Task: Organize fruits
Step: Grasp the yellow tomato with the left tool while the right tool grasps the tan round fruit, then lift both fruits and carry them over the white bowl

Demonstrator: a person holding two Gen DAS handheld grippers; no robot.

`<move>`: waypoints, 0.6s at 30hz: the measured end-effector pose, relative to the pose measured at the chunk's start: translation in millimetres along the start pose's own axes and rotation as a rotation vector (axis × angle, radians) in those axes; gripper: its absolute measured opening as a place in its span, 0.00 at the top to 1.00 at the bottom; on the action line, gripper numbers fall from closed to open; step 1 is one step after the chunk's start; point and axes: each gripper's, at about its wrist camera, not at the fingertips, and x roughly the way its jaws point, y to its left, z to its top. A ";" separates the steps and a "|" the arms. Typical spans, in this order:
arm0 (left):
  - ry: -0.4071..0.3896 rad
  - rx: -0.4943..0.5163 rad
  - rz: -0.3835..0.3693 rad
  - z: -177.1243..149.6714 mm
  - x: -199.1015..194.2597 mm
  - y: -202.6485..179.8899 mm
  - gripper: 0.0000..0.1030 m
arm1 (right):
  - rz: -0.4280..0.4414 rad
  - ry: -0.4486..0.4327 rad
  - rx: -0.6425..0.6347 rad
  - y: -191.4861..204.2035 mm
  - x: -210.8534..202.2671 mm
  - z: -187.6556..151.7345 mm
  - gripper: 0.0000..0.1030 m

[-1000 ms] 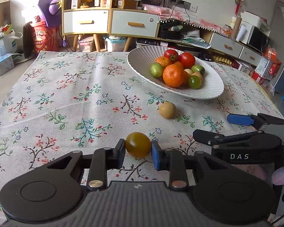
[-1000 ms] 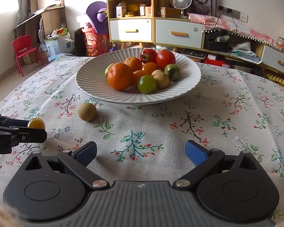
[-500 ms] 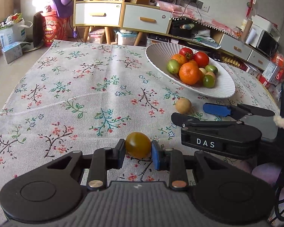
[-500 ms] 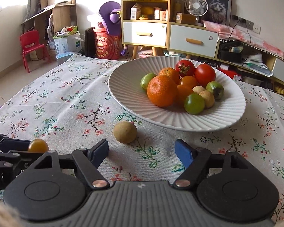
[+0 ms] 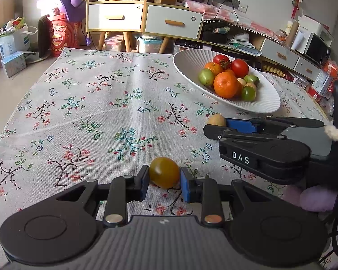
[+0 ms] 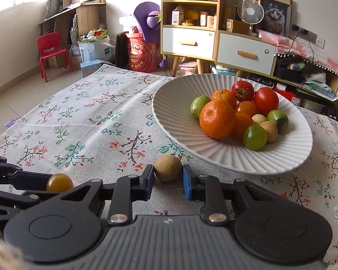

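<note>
My left gripper (image 5: 164,180) is shut on a yellow-brown tomato (image 5: 164,175), held just above the tablecloth; it also shows in the right wrist view (image 6: 59,182). My right gripper (image 6: 168,175) has closed around a small tan round fruit (image 6: 168,167) that sits on the cloth in front of the white ribbed plate (image 6: 175,117); the pads touch or nearly touch its sides. In the left wrist view the tan fruit (image 5: 216,120) peeks out beside the right gripper's blue pad (image 5: 238,124). The plate (image 5: 187,67) holds oranges, red tomatoes and green fruits.
The flowered tablecloth (image 5: 97,103) covers the table, with its far edge toward the floor. Behind it stand a wooden cabinet with drawers (image 6: 189,42), a red chair (image 6: 51,54) and boxes. The table's right edge lies past the plate.
My right gripper moved forward to the tan fruit and its jaws narrowed around it. My left gripper kept hold of the yellow tomato and drew back and left a little.
</note>
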 end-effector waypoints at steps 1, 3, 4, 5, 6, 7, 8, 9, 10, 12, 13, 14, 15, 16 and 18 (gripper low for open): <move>0.000 0.002 0.000 -0.1 0.0 -0.3 0.79 | 0.004 0.001 -0.001 -0.3 -0.2 0.3 0.77; -0.002 0.007 0.000 -0.5 0.1 -0.6 0.79 | 0.013 0.005 -0.002 -0.8 -0.5 0.9 0.77; -0.004 0.010 0.000 -0.6 0.2 -0.8 0.79 | 0.017 0.006 -0.001 -0.9 -1.6 0.6 0.77; -0.005 0.012 0.000 -0.7 0.3 -1.1 0.79 | 0.020 0.008 -0.001 -1.4 -2.5 0.1 0.77; -0.006 0.016 -0.001 -0.8 0.5 -1.5 0.79 | 0.024 0.009 0.000 -1.9 -3.4 -0.6 0.77; -0.006 0.019 0.000 -0.7 0.6 -1.9 0.79 | 0.029 0.011 0.000 -2.8 -4.9 -1.7 0.77; -0.007 0.021 -0.001 -0.1 1.0 -2.5 0.79 | 0.034 0.013 -0.001 -4.1 -7.0 -3.5 0.77; -0.007 0.023 -0.002 0.4 1.5 -3.3 0.79 | 0.037 0.015 -0.002 -5.2 -8.7 -4.8 0.77; -0.008 0.025 -0.002 0.9 2.0 -4.3 0.79 | 0.042 0.019 -0.001 -7.2 -11.0 -5.9 0.77; -0.011 0.030 -0.005 2.1 2.6 -6.7 0.79 | 0.047 0.026 -0.001 -10.4 -15.3 -8.1 0.77; -0.013 0.033 -0.008 2.6 2.8 -8.0 0.79 | 0.048 0.029 -0.002 -12.1 -17.5 -9.0 0.77; -0.014 0.036 -0.010 3.1 3.0 -9.1 0.79 | 0.048 0.032 -0.003 -13.6 -19.3 -9.7 0.77; -0.016 0.040 -0.014 3.7 3.2 -11.1 0.79 | 0.049 0.036 -0.003 -16.1 -21.6 -9.9 0.77; -0.018 0.044 -0.017 4.1 3.3 -13.0 0.79 | 0.049 0.037 -0.005 -17.7 -23.6 -10.3 0.77; -0.024 0.051 -0.027 5.2 3.4 -16.9 0.79 | 0.050 0.037 -0.010 -22.0 -28.5 -10.7 0.77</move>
